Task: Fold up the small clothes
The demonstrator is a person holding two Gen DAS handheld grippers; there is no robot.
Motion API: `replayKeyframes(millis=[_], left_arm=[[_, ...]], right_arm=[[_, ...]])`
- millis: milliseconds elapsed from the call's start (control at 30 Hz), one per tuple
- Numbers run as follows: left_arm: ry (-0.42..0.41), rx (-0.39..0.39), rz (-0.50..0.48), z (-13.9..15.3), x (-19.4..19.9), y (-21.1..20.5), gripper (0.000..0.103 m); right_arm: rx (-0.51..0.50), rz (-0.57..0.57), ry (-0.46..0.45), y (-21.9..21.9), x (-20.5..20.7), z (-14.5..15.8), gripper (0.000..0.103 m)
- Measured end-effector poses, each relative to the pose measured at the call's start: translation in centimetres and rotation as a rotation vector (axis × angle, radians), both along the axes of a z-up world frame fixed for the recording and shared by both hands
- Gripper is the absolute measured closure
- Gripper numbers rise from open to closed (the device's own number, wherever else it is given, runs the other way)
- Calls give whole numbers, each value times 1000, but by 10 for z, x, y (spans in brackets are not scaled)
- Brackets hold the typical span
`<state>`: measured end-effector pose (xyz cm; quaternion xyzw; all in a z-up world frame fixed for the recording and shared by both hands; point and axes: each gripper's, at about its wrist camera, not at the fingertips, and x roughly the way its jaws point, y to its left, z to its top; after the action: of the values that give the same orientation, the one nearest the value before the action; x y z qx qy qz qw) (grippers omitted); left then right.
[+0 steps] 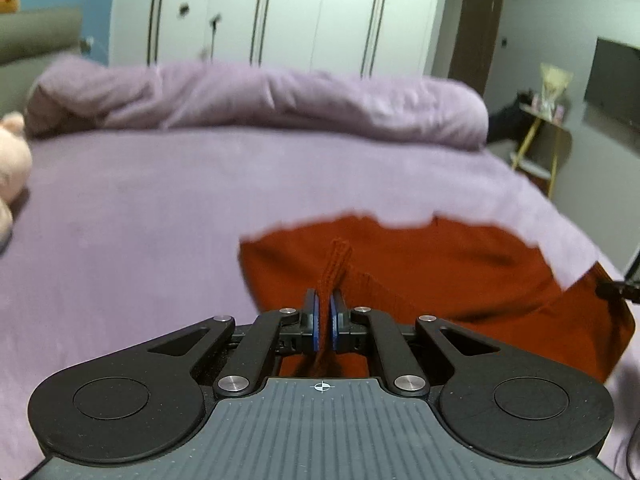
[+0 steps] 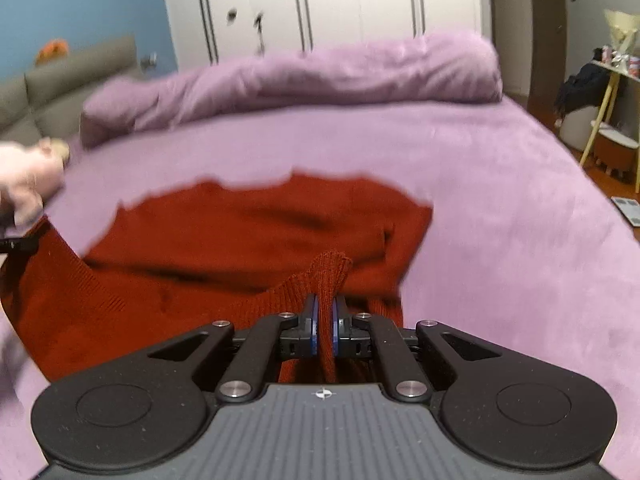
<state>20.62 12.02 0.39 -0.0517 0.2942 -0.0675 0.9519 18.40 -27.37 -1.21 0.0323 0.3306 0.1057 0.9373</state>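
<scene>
A small red knitted sweater (image 1: 440,268) lies spread on the lilac bed sheet (image 1: 160,208). My left gripper (image 1: 325,300) is shut on a ribbed edge of the sweater, which sticks up between the blue pads. In the right wrist view the same sweater (image 2: 240,232) fills the middle. My right gripper (image 2: 325,304) is shut on another ribbed edge of it, bunched up between the pads. The other gripper's black tip shows at the far left edge of the right wrist view (image 2: 16,245), and at the far right edge of the left wrist view (image 1: 618,290).
A rolled lilac duvet (image 1: 260,100) lies across the far side of the bed. A pink plush toy (image 1: 12,156) sits at the left. White wardrobes (image 1: 280,12) stand behind. A side table (image 1: 544,140) and dark screen stand to the right.
</scene>
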Motion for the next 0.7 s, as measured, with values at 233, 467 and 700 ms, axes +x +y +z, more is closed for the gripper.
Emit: replayKeyframes(millis=[233,467,700], left_arm=[[-56,-5,61,17,40,-4,96],[-104,2,68,31,57,-5,96],[-122,2,91,35,76,-2,96]], right_arm=[[6,-66,-84,2,33,24,97],[1,-95,-142,4,66,41,97],[-12,-115,-169,7,92,49,97]])
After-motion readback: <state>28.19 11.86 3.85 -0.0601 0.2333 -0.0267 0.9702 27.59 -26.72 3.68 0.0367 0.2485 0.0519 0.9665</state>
